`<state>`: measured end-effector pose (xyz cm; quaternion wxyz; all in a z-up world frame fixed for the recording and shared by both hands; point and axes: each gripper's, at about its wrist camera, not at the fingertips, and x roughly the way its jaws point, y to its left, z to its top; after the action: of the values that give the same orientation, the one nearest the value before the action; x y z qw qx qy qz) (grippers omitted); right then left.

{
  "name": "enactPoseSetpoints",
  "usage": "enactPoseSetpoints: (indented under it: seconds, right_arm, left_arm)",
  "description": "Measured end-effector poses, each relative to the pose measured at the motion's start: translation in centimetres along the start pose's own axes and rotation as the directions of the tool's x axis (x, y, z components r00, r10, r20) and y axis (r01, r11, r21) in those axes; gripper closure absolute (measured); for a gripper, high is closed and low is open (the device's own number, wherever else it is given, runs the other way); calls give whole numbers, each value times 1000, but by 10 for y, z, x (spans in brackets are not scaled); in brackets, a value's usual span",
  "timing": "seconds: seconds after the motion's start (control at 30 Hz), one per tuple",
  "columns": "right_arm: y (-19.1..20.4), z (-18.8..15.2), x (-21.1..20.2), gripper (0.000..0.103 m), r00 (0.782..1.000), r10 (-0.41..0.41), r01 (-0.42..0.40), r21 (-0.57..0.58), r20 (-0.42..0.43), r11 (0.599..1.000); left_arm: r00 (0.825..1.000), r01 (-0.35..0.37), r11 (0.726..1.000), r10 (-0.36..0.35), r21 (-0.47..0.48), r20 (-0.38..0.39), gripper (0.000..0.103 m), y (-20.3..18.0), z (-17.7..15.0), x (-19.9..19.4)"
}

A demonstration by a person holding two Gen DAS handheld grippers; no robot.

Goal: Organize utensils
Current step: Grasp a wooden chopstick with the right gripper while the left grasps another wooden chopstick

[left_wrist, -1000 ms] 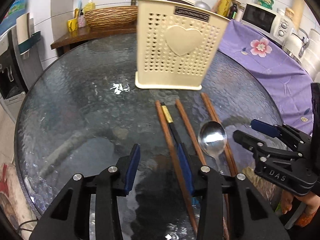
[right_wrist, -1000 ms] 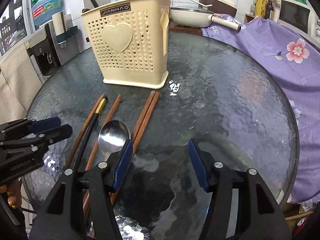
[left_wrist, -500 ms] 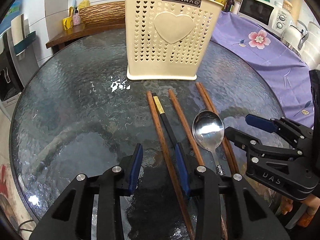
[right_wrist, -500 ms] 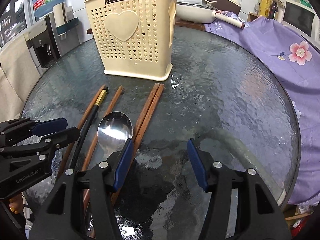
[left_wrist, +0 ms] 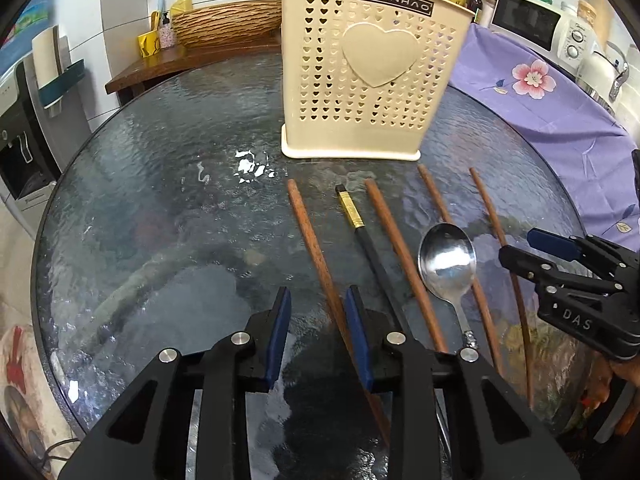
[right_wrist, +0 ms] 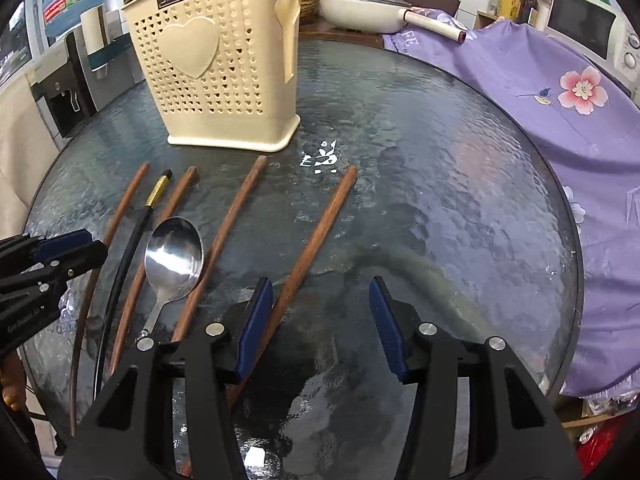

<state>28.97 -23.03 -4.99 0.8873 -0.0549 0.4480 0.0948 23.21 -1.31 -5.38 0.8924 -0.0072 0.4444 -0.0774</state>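
Nearest the left wrist camera, the left gripper point(left_wrist: 318, 320) stood with its blue-padded jaws narrowed after closing in, part open with nothing between them, and the leftmost brown wooden chopstick point(left_wrist: 310, 240) ran just beside its right pad and under that finger. In the right wrist view the right gripper point(right_wrist: 320, 316) had also been closing but stood wider, empty, with the rightmost brown wooden chopstick point(right_wrist: 316, 236) passing beside its left pad rather than inside the gap. Just beyond the fingers, on the round textured glass table point(left_wrist: 160, 200), lay the fan of utensils: a black chopstick with a gold band point(left_wrist: 360, 228), three more brown ones, and a shiny steel spoon point(left_wrist: 447, 262) among them. Farther off stood the cream perforated plastic utensil holder with a heart point(left_wrist: 372, 72), upright and already holding a few items. The step in hand seemed to be picking up the first chopstick; the next move likely called for shifting each gripper sideways to straddle its stick, lowering to the glass and pinching.
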Motion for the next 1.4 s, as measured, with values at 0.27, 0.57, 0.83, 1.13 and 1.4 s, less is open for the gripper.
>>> enactPoseSetpoints:
  seconds: [0.27, 0.57, 0.83, 1.13, 1.4]
  right_arm:
    - [-4, 19, 12, 66, 1000, 21, -20, 38, -20, 999]
    - [-3, 46, 29, 75, 999, 23, -20, 50, -47, 999]
    - [5, 53, 33, 80, 999, 24, -23, 19, -41, 1000]
    - [22, 54, 31, 89, 999, 26, -27, -31, -43, 999]
    - [28, 52, 30, 92, 999, 19, -21, -56, -40, 998]
  left_arm:
    - [1000, -1, 1000, 1, 9, -12, 75, -4, 15, 12]
    - [1000, -2, 1000, 2, -5, -24, 78, -2, 39, 29]
    - [1000, -3, 1000, 3, 14, -28, 88, -9, 44, 32]
    - [999, -15, 999, 16, 34, -34, 91, -17, 45, 34]
    - [999, -22, 999, 24, 43, -38, 94, -18, 47, 35]
